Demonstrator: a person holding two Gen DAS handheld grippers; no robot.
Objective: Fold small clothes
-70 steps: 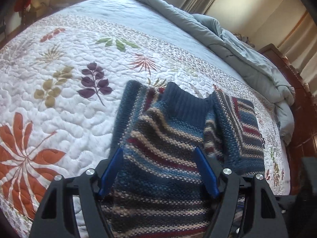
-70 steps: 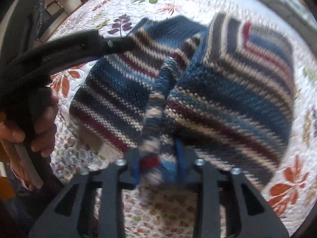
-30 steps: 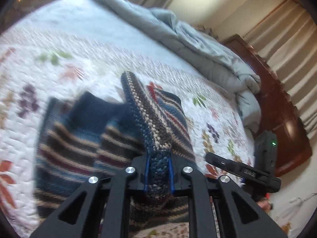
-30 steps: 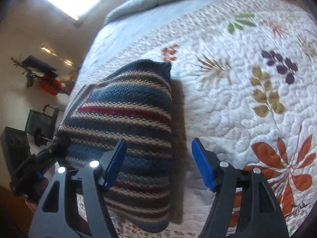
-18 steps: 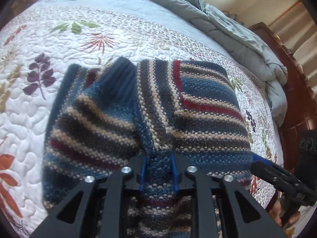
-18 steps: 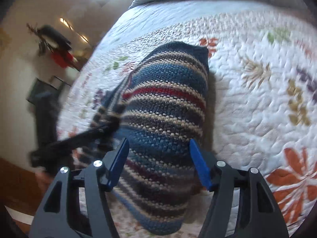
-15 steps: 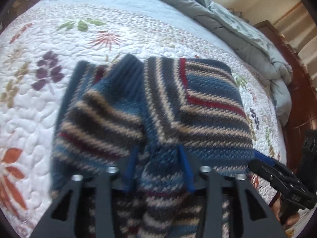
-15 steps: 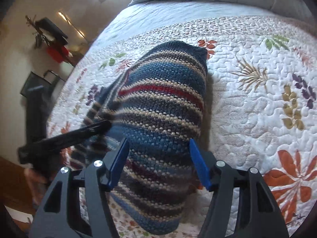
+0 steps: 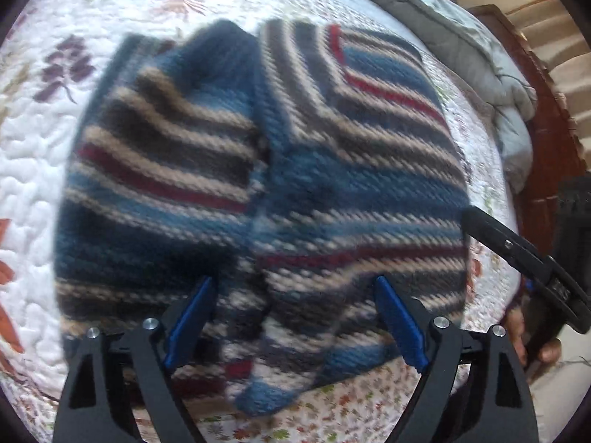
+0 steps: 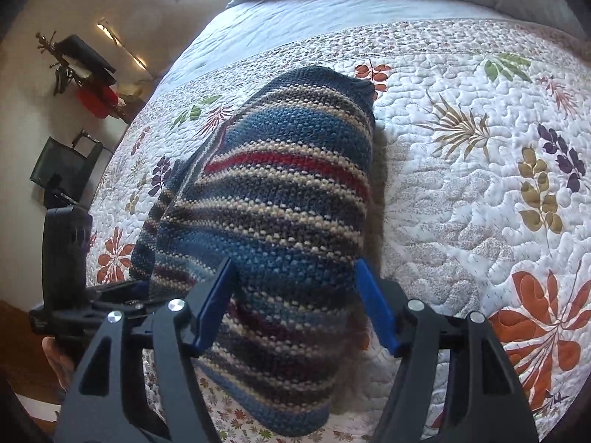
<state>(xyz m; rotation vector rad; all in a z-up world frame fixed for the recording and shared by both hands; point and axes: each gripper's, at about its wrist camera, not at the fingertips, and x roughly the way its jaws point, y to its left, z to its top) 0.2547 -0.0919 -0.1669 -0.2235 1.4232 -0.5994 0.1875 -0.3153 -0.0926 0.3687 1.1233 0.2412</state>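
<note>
Bed (image 10: 461, 192) with a floral quilt carries the sweater (image 10: 280, 199), which lies near the front edge, sleeves already laid inward over the body. Its long axis runs from the near hem away toward the collar at the far end, so the neck points up the bed toward the grey duvet (image 9: 461, 33). Step in hand looks like releasing the folded sleeve; next likely the hem-to-collar fold. To do it well: lift the tongs clear straight up so the knit does not drag, then take both hem corners evenly and keep the sleeve flaps flat. Thick knit may spring back; press after laying. Left tongs (image 9: 291, 326) have just been opening, now spread wide above the near hem, fabric below them but not pinched. Right tongs (image 10: 295, 304) spread too, straddling the sweater's near right edge, pads not pressing as far as I can tell.
</note>
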